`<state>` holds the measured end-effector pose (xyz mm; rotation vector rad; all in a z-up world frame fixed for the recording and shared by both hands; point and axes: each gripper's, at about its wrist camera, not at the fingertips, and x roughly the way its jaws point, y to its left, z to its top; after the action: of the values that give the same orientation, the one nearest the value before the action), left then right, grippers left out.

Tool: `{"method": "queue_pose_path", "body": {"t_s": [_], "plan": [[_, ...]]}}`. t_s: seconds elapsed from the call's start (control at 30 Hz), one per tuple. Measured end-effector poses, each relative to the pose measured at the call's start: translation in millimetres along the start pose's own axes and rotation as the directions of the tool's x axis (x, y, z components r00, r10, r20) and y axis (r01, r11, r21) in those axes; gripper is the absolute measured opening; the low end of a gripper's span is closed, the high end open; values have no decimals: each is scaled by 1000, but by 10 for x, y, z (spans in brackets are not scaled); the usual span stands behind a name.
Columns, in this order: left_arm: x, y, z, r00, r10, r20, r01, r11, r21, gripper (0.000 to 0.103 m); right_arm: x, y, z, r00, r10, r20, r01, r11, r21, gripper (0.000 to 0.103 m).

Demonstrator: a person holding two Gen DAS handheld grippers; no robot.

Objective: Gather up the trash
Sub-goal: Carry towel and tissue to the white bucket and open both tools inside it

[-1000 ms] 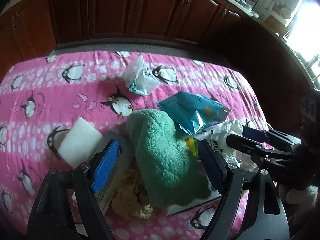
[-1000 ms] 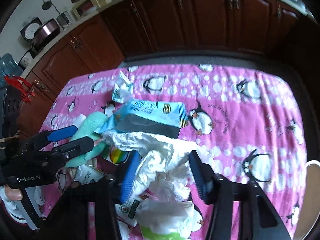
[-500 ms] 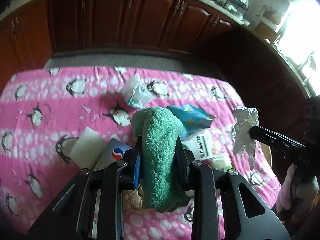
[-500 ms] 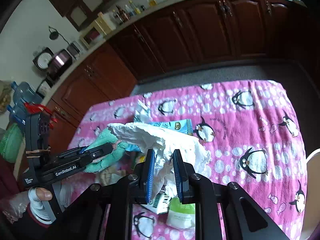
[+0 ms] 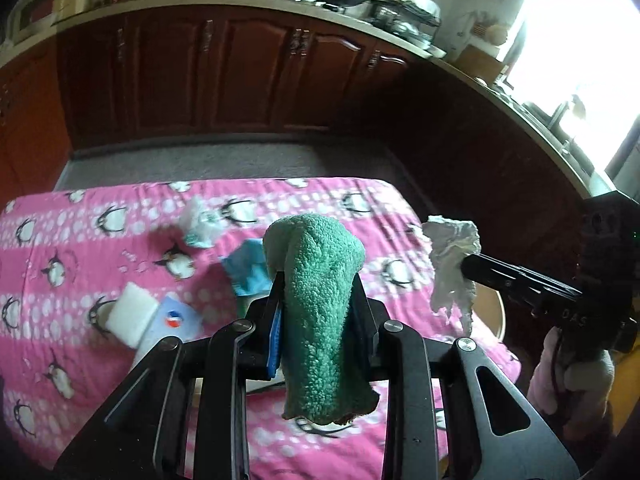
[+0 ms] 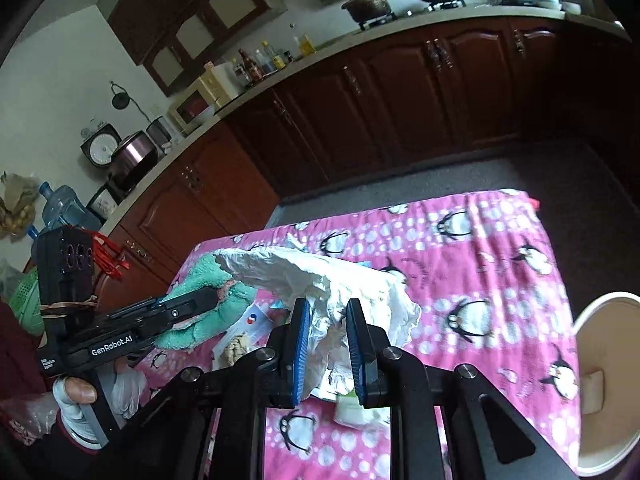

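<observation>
The table, under a pink penguin-print cloth (image 5: 72, 248), carries a crumpled white-and-teal wrapper (image 5: 198, 227) near its far edge, a blue packet (image 5: 249, 271) toward the middle, and a white block (image 5: 131, 314) beside what seems a blue-and-white carton (blurred) (image 5: 173, 322) nearer the left edge.

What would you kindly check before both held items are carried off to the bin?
1. Left hand-held gripper shut on the green towel: ok, pinched and hanging clear of the pink penguin tablecloth.
2. Right hand-held gripper shut on the crumpled white plastic bag: ok.
3. Nothing else dragged up with either item: ok.
4. Bin location: cannot tell; only a white round container shows at the table's right edge.
5. Trash left behind: not ok; the blue snack packet and white sponge remain on the table.
</observation>
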<state>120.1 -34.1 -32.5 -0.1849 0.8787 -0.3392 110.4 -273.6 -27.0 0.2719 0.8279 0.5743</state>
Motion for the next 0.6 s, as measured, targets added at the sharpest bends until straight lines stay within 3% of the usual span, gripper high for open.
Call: {"method": "queue_pose_path", "body": {"t_s": [0.6], "plan": [[557, -1365, -81, 991, -104, -86, 120, 969, 215, 25, -981, -1041, -377, 977, -196, 80, 177, 964, 196, 18]]}}
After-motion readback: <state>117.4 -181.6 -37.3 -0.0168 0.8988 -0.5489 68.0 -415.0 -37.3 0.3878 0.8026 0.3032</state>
